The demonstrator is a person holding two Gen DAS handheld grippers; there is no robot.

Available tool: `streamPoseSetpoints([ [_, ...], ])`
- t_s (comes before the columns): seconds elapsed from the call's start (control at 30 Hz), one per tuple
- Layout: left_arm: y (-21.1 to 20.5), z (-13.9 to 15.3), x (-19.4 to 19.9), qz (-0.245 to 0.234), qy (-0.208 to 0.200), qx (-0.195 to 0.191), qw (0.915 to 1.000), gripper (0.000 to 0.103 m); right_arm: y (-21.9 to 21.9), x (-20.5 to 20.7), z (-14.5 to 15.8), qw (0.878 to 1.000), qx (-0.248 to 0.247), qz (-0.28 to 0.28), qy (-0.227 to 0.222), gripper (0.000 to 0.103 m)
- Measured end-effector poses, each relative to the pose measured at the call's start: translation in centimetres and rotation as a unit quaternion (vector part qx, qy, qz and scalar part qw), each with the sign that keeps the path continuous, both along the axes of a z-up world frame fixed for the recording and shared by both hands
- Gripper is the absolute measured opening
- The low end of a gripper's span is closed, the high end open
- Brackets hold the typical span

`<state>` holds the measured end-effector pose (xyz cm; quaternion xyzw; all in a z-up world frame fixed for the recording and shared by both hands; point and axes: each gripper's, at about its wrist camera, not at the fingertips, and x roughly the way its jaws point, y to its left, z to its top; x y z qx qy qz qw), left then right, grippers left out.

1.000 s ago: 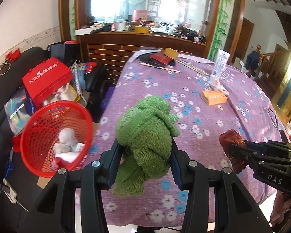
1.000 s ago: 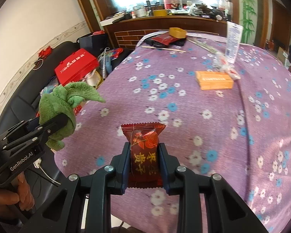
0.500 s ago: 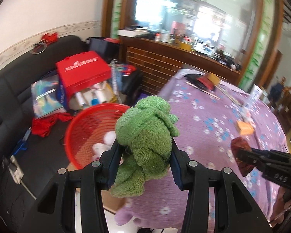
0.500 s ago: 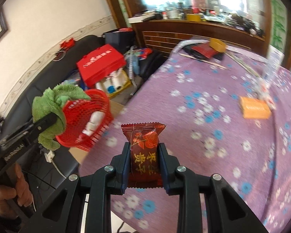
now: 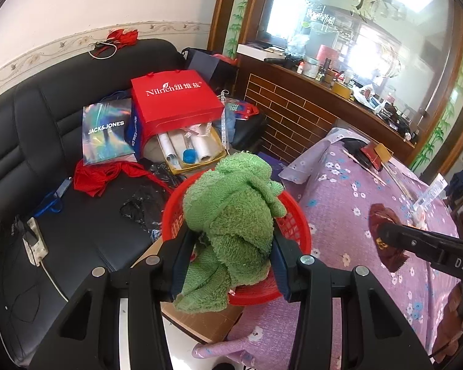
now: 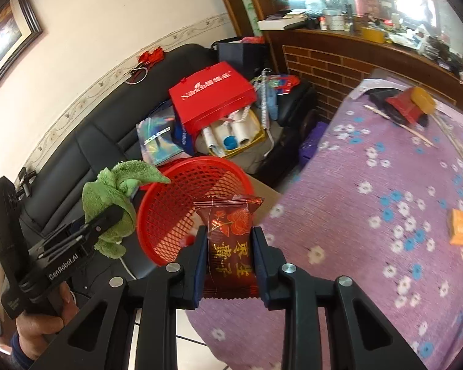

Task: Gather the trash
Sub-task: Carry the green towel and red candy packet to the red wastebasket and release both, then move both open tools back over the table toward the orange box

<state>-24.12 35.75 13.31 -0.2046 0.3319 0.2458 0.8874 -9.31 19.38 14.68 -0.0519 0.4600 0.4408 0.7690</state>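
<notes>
The left gripper (image 5: 228, 265) clamps a green towel (image 5: 234, 225) above the red basket (image 6: 169, 203). Beside the basket, the right gripper (image 6: 230, 262) pinches a red snack packet (image 6: 230, 240).

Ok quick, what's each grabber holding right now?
Left gripper: closed on the green towel.
Right gripper: closed on the red snack packet.

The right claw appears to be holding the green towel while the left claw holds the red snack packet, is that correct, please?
No, they are swapped: the right claw grips the red snack packet and the left claw grips the green towel, as each wrist view shows.
</notes>
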Motion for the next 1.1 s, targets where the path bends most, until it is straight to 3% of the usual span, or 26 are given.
streamPoseSetpoints([
  [0.57, 1.6, -0.6, 2.6, -0.004, 0.010, -0.003, 0.9999, 0.046, 6.0, 2.5, -0.9, 1.000, 0.004, 0.006, 0.022, 0.032],
  [0.63, 2.0, -0.8, 2.9, -0.002, 0.010, -0.005, 0.9999, 0.053, 6.7, 3.1, -1.1, 1.000, 0.005, 0.005, 0.027, 0.035],
  [0.7, 2.3, -0.7, 2.9, 0.007, 0.006, -0.008, 0.9999, 0.061, 6.9, 3.8, -1.4, 0.999, 0.013, -0.004, 0.041, 0.046],
  [0.9, 1.7, -0.3, 2.2, 0.003, -0.006, -0.007, 1.0000, 0.065, 4.3, 4.1, -1.4, 0.998, 0.032, -0.018, 0.058, 0.049],
  [1.1, -0.8, -1.0, 3.5, -0.037, 0.005, -0.032, 0.9988, 0.065, -0.1, 2.8, -2.4, 0.997, 0.031, -0.029, 0.068, 0.049],
])
